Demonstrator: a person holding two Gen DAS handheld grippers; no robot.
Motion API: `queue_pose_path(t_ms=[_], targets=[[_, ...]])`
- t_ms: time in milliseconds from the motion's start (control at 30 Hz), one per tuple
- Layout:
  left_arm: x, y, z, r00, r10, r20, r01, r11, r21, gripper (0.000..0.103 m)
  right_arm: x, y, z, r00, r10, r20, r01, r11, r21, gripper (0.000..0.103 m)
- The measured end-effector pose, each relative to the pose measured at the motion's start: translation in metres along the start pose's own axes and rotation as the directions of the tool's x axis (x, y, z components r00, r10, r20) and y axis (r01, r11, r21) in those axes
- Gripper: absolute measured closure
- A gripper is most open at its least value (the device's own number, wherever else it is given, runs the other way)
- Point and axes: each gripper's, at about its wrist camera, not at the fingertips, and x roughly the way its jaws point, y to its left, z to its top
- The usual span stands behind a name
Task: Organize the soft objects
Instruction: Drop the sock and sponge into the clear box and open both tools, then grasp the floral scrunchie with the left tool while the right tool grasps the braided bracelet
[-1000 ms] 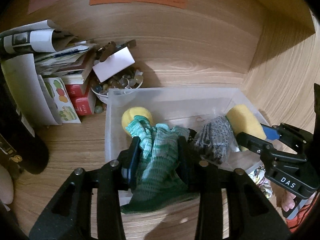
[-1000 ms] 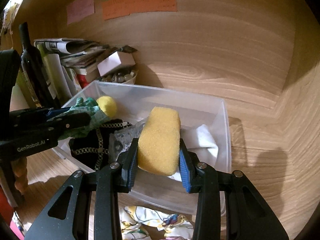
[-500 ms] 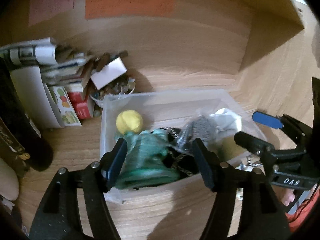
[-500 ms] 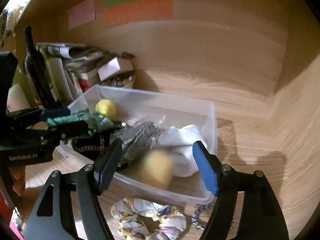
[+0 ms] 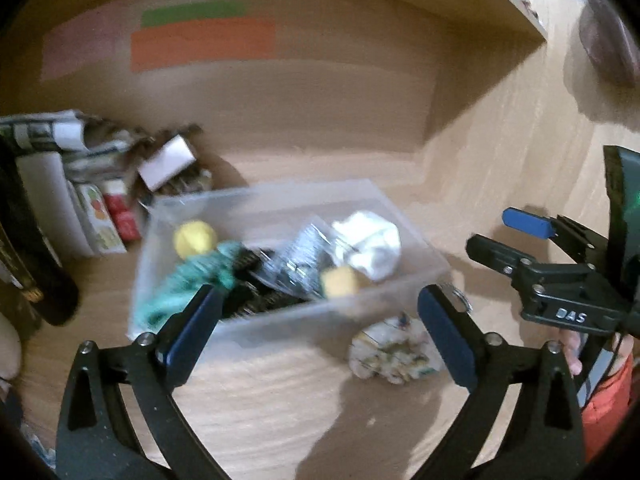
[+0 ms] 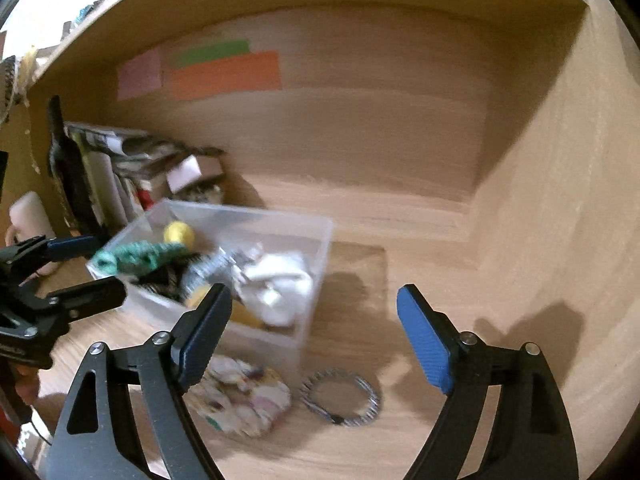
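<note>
A clear plastic bin (image 5: 280, 320) (image 6: 320, 240) stands on the wooden shelf. In it lie a green knitted cloth (image 5: 180, 284) (image 6: 136, 258), a yellow ball (image 5: 194, 238) (image 6: 178, 234), a yellow sponge (image 5: 340, 282) (image 6: 244, 314), a grey knit piece (image 5: 304, 252), dark fabric and a white cloth (image 5: 372, 240) (image 6: 280, 280). My left gripper (image 5: 320, 332) is open and empty, in front of the bin. My right gripper (image 6: 316, 336) is open and empty, right of and in front of the bin. A crumpled floral cloth (image 5: 394, 350) (image 6: 240, 396) lies on the shelf in front of the bin.
A striped ring-shaped band (image 6: 340, 396) lies beside the floral cloth. Papers, small boxes and a bowl (image 5: 120, 184) crowd the back left. A dark bottle (image 5: 32, 256) stands at far left. Wooden walls close the back and right (image 6: 560, 200).
Both grippers opened and pulled back from the bin. The green cloth and the yellow sponge dropped into the bin.
</note>
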Motion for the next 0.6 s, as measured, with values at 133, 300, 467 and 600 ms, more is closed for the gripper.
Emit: queue_pose_path(t_ms=[133,300,467,600], targets=[[0.019,-0.02,-0.014,0.998,-0.014,-0.066,0.016,0.999,0.033,0.003,0.011,-0.016,-0.019,0.997,-0.014,-0.073,0.016,1.0,0.025,0.02],[0.046,-0.038,-0.029,0.987,-0.031,-0.161,0.04,0.998,0.055,0.003,0.034,-0.025,-0.043,0.985,0.009,-0.174,-0.001,0.999,0.042,0.02],[0.071,-0.035,-0.036,0.97,-0.058,-0.236,0.068,0.997,0.033,0.004,0.057,-0.025,-0.06,0.962,0.039,-0.271,-0.028,0.999,0.045,0.024],[0.08,-0.033,-0.039,0.957,-0.088,-0.278,0.096,0.995,0.014,0.024,0.064,-0.021,-0.066,0.946,0.059,-0.318,-0.056,0.998,0.018,0.038]])
